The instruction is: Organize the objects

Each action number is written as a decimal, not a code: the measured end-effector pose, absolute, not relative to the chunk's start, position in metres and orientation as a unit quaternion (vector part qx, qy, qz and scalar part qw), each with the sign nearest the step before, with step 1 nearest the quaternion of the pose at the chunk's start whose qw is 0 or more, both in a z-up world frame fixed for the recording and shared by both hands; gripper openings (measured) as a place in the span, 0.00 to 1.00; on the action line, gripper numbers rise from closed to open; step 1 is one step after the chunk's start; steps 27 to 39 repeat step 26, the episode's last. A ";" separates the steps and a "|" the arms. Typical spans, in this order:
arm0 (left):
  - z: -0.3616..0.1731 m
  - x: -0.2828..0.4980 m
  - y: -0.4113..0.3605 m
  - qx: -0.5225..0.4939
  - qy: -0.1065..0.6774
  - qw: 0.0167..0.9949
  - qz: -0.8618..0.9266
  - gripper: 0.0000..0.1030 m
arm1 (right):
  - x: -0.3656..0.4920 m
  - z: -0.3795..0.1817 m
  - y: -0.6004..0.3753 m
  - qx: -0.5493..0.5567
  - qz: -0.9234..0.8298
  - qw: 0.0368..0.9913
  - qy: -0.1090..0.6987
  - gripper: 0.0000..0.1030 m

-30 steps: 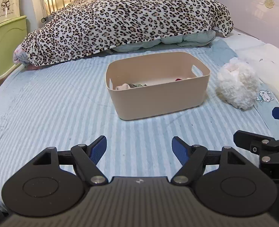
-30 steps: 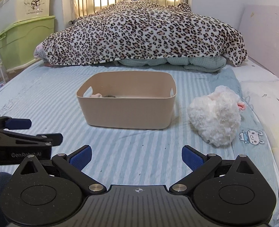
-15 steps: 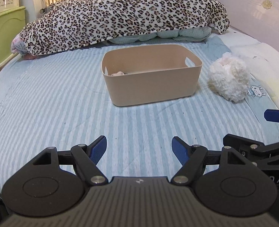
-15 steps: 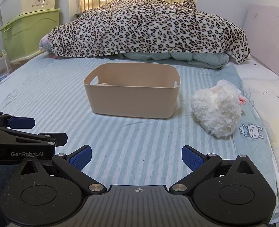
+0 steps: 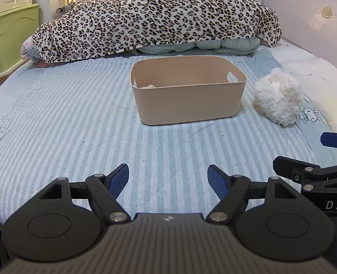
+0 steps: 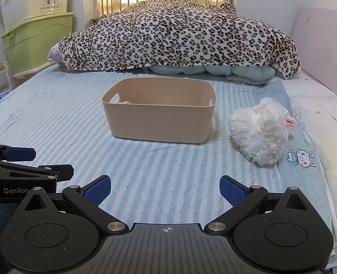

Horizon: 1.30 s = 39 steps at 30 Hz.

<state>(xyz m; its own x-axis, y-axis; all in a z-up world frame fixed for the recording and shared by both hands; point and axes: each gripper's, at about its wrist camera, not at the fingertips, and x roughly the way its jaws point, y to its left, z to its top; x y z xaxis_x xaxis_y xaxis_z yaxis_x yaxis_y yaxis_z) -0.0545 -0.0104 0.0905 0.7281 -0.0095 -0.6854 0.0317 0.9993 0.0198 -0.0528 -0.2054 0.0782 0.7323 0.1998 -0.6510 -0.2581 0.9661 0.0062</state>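
Inside the beige bin [image 5: 189, 98], only a sliver of pale fabric [image 5: 148, 86] showing above the near wall; rest hidden. Right tool [image 5: 323, 157] cut off at the left-wrist view's right edge. Bedding beneath the leopard blanket [image 6: 180, 36] mostly covered.

We hold our left gripper [image 5: 167, 178] low and level over the near edge of the bed, its blue-padded fingers [image 5: 119, 179] spread wide with nothing between them. Our right gripper [image 6: 165, 190] sits just beside it at the same near edge, likewise spread and empty, each one's fingers showing at the side of the other's view.
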 end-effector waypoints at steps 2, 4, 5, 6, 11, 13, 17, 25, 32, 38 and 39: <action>0.092 -0.055 -0.009 0.013 0.368 0.930 -0.010 0.74 | -0.053 0.080 -0.207 -0.042 0.123 0.931 0.342 1.00; 0.092 -0.055 -0.008 0.011 0.367 0.930 -0.010 0.74 | -0.053 0.081 -0.207 -0.041 0.122 0.932 0.340 1.00; 0.093 -0.056 -0.008 0.011 0.367 0.930 -0.010 0.74 | -0.053 0.082 -0.207 -0.041 0.123 0.932 0.340 1.00; 0.093 -0.056 -0.009 0.011 0.366 0.930 -0.010 0.74 | -0.053 0.082 -0.207 -0.041 0.123 0.931 0.340 1.00; 0.093 -0.057 -0.009 0.013 0.365 0.931 -0.010 0.74 | -0.054 0.082 -0.206 -0.041 0.123 0.931 0.342 1.00; 0.094 -0.057 -0.009 0.012 0.365 0.931 -0.010 0.74 | -0.054 0.082 -0.206 -0.041 0.123 0.931 0.341 1.00; 0.095 -0.059 -0.010 0.013 0.361 0.932 -0.007 0.74 | -0.055 0.082 -0.207 -0.040 0.123 0.932 0.340 1.00; 0.095 -0.058 -0.008 0.011 0.359 0.933 -0.005 0.74 | -0.054 0.082 -0.206 -0.038 0.123 0.932 0.340 1.00; 0.095 -0.057 -0.008 0.011 0.359 0.933 -0.005 0.74 | -0.054 0.082 -0.206 -0.038 0.123 0.932 0.340 1.00; 0.095 -0.057 -0.008 0.011 0.359 0.933 -0.005 0.74 | -0.054 0.082 -0.206 -0.038 0.123 0.932 0.340 1.00; 0.095 -0.057 -0.008 0.011 0.359 0.933 -0.005 0.74 | -0.054 0.082 -0.206 -0.038 0.123 0.932 0.340 1.00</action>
